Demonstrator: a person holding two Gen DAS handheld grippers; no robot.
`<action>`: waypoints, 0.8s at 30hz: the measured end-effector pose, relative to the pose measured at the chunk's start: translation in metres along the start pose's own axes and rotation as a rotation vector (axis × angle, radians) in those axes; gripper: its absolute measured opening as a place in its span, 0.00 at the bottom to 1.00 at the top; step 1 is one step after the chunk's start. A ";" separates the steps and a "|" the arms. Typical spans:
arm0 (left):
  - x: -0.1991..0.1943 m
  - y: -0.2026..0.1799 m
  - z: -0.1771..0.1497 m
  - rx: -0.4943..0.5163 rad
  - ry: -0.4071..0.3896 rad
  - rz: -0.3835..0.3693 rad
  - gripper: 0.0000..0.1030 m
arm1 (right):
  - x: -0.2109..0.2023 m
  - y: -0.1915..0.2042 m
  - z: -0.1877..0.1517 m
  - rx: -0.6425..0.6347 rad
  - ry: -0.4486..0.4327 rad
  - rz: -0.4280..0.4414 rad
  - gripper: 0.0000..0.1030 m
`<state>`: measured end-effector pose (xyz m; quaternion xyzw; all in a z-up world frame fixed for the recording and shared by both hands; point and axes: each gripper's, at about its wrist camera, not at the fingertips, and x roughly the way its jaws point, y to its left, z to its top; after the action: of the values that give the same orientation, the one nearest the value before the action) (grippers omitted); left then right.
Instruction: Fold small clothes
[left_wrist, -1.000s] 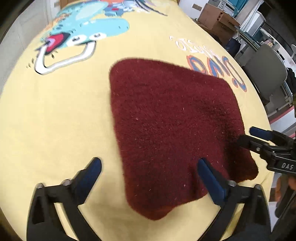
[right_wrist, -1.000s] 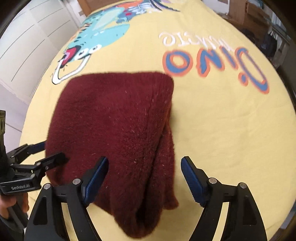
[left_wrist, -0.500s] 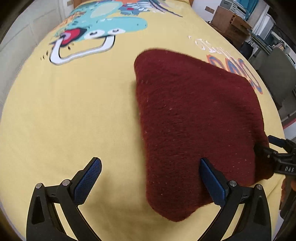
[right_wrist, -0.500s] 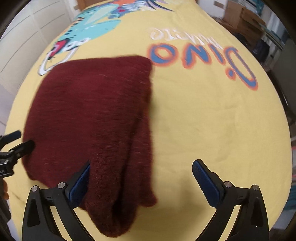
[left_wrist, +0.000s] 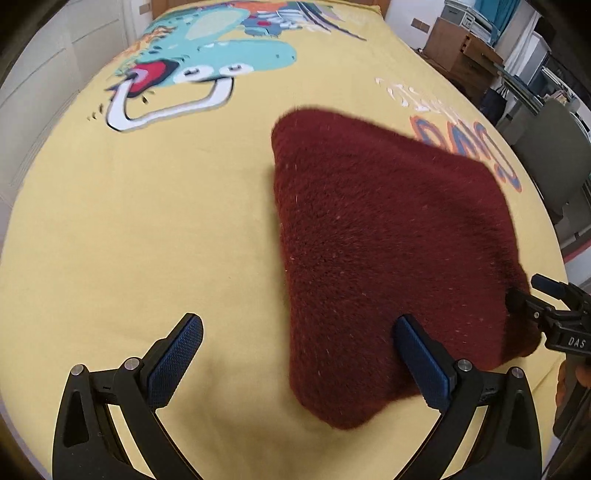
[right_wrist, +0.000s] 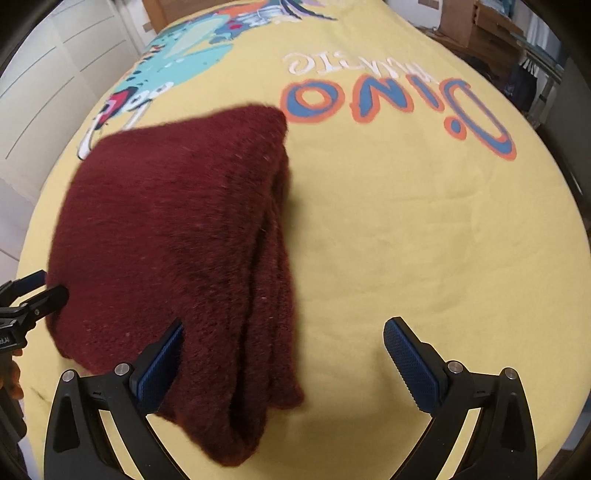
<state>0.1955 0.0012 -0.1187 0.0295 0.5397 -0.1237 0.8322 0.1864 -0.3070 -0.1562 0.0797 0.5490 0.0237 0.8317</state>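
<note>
A dark red fuzzy knit garment (left_wrist: 388, 251) lies folded into a thick pad on the yellow printed sheet (left_wrist: 147, 229). In the right wrist view the garment (right_wrist: 177, 236) shows stacked layers along its right edge. My left gripper (left_wrist: 295, 354) is open and empty, its right finger over the garment's near edge. My right gripper (right_wrist: 284, 354) is open and empty, its left finger at the garment's near edge. The right gripper also shows at the right of the left wrist view (left_wrist: 546, 306), and the left gripper at the left of the right wrist view (right_wrist: 33, 291).
The sheet carries a teal dinosaur print (left_wrist: 221, 59) and "Dino" lettering (right_wrist: 399, 107). White cabinet doors (right_wrist: 44, 81) stand left of the bed. Wooden boxes (left_wrist: 461, 48) and a grey chair (left_wrist: 554, 155) stand to the right.
Both grippers have drawn back from the folded garment and shifted sideways; the garment lies in the same folded shape. Both stayed open.
</note>
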 end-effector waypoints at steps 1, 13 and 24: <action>-0.009 -0.001 0.000 0.007 -0.018 0.004 0.99 | -0.009 0.002 0.000 -0.005 -0.018 -0.002 0.99; -0.116 -0.007 -0.030 0.012 -0.159 0.106 0.99 | -0.118 0.002 -0.027 -0.015 -0.173 -0.017 0.99; -0.150 -0.007 -0.075 0.018 -0.168 0.175 0.99 | -0.174 -0.003 -0.068 -0.003 -0.237 -0.065 0.99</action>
<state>0.0686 0.0341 -0.0132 0.0732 0.4621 -0.0574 0.8819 0.0548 -0.3249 -0.0245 0.0627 0.4491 -0.0119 0.8912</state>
